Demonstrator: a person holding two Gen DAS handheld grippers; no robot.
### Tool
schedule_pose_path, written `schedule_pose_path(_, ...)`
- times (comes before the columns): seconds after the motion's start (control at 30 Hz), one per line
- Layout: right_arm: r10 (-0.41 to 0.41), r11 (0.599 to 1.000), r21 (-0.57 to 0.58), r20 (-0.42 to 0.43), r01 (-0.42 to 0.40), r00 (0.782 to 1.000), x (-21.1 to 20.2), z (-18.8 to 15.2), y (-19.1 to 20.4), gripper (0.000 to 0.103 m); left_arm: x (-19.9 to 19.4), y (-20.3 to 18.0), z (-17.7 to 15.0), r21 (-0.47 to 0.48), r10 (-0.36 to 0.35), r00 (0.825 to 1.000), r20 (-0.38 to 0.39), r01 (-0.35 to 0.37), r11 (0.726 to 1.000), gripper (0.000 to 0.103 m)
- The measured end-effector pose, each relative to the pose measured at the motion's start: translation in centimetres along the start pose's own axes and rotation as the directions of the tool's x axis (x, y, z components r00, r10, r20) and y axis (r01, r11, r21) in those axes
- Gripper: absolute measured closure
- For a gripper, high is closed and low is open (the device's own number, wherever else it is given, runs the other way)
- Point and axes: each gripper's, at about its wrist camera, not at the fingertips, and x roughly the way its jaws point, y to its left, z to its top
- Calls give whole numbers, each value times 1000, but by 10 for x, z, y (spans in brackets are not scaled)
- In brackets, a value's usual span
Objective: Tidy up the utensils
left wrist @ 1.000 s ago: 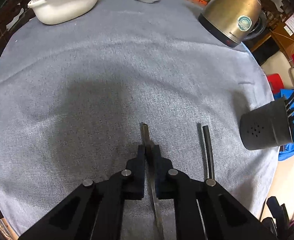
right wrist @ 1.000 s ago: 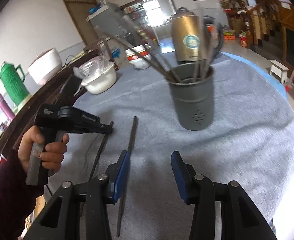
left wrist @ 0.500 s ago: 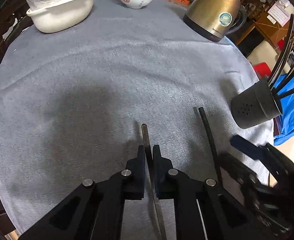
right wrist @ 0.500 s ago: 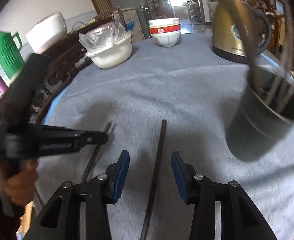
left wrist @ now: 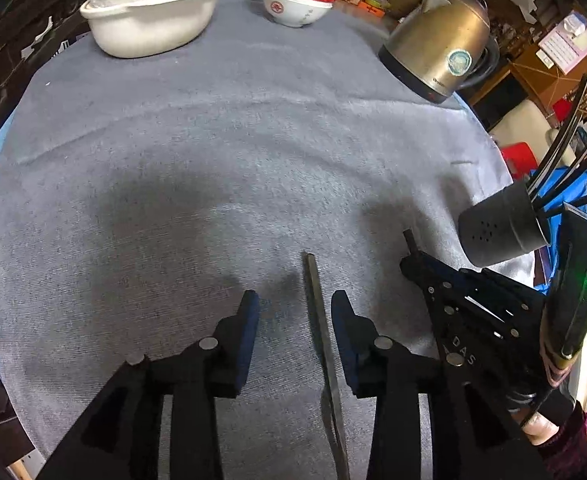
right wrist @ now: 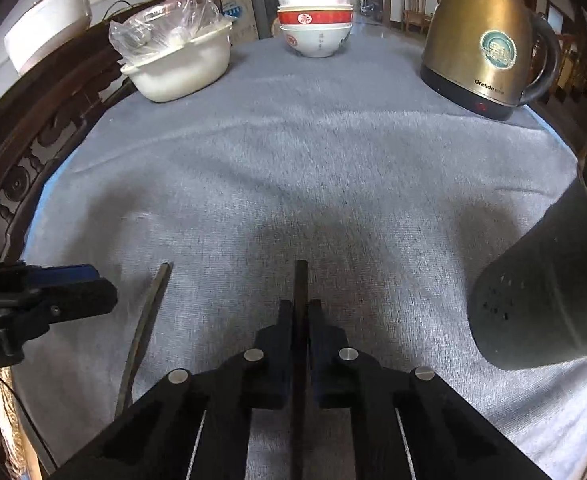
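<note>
Two dark sticks lie on the grey cloth [left wrist: 213,160]. One stick [left wrist: 316,300] rests between the fingers of my left gripper [left wrist: 294,298], close to the right finger; the jaws are opening and no pad presses on it. My right gripper [right wrist: 300,305] is shut on the other stick [right wrist: 300,280], whose tip pokes out ahead of the fingers. That right gripper [left wrist: 411,262] shows at the right in the left wrist view. The loose stick [right wrist: 149,320] and my left gripper [right wrist: 73,284] appear on the left. A dark utensil holder [left wrist: 501,232] with several utensils stands on the right.
At the back stand a white basin [left wrist: 149,28] with a plastic bag in it, stacked bowls [left wrist: 299,0] and a brass kettle [left wrist: 441,48]. Carved dark wood [right wrist: 33,152] borders the table's left edge. The holder [right wrist: 541,292] is close to my right gripper.
The left gripper has let go of its stick and its jaws have spread. The right gripper has come down over the second stick and closed on it.
</note>
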Motion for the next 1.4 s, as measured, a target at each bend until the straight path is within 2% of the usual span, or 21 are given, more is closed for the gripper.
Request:
schedule_pose_path(0.2,50,999,17,60,-52,997,-28,-16,-8,95,22,-15,2,14,72,996,-51,-72,997,65)
schedule_pose_path(0.27,63,998,22,90,-66,994,-41,-19,-11,95,29,-18,2,13,107,992,-63,-106,994,69)
schedule_pose_path(0.33,94,994,42,127,-101,987,-57,-24,-16,95,32,-23,4,22,125,990,-59,-124,992,87)
schedule_pose_path(0.37,114,991,54,150,-123,982,-66,-27,-20,95,31,-23,4,15,136,989,-54,-135,991,91)
schedule_pose_path(0.5,147,983,72,227,-167,963,-95,-36,-30,95,28,-23,3,-18,159,986,-46,-160,987,95)
schedule_pose_path(0.63,180,973,82,325,-217,929,-127,-49,-44,96,0,-39,-4,-30,177,984,37,-176,984,96)
schedule_pose_path(0.8,165,966,112,426,-233,890,-162,-64,-66,96,-54,-70,-14,-2,153,973,176,-155,988,97)
schedule_pose_path(0.93,138,959,149,492,-240,860,-185,-72,-87,96,-98,-97,-20,21,125,950,287,-137,990,97)
schedule_pose_path(1.17,95,945,204,579,-257,810,-215,-81,-116,96,-145,-134,-31,47,86,912,401,-114,992,97)
schedule_pose_path(1.4,87,936,218,620,-278,780,-230,-87,-126,96,-163,-166,-39,68,125,877,464,-176,982,97)
